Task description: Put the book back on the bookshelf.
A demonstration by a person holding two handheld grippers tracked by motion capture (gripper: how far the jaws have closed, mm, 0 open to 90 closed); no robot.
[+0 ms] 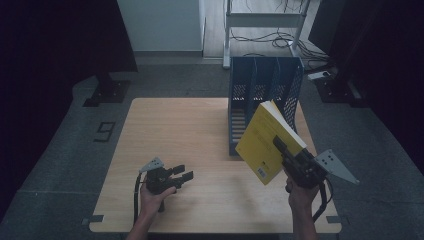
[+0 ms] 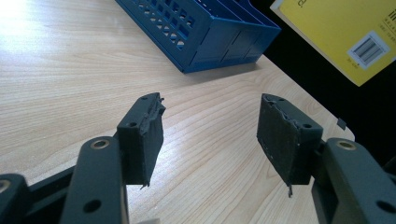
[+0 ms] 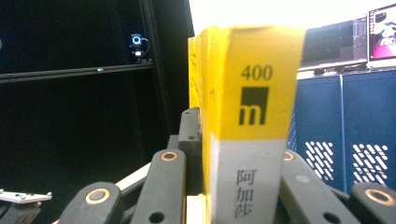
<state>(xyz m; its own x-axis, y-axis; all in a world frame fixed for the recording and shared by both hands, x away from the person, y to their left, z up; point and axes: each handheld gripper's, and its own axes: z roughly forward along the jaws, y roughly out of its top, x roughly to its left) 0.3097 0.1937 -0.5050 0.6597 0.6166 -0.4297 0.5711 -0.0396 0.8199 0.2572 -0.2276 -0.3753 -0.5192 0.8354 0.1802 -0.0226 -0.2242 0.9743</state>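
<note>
Right gripper (image 1: 286,152) clamps the yellow book (image 1: 267,142); left gripper (image 1: 184,173) idles open. I'd level its spine before entering the blue file rack (image 1: 265,87).

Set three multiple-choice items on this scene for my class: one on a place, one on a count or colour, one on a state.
1. Where does the file rack stand?
A. at the table's far right
B. at the table's near left
C. on the floor

2. What colour is the book's cover?
A. red
B. yellow
C. green

3. How does the left gripper stand?
A. shut on the book
C. shut on the rack
B. open, with nothing between its jaws

Answers:
1. A: in the high view the blue rack stands on the table at its far right edge.
2. B: the cover is yellow in the high view, and the spine is yellow over grey in the right gripper view, where the right gripper clamps it.
3. B: in the left gripper view the pads stand apart over bare wood.
</note>
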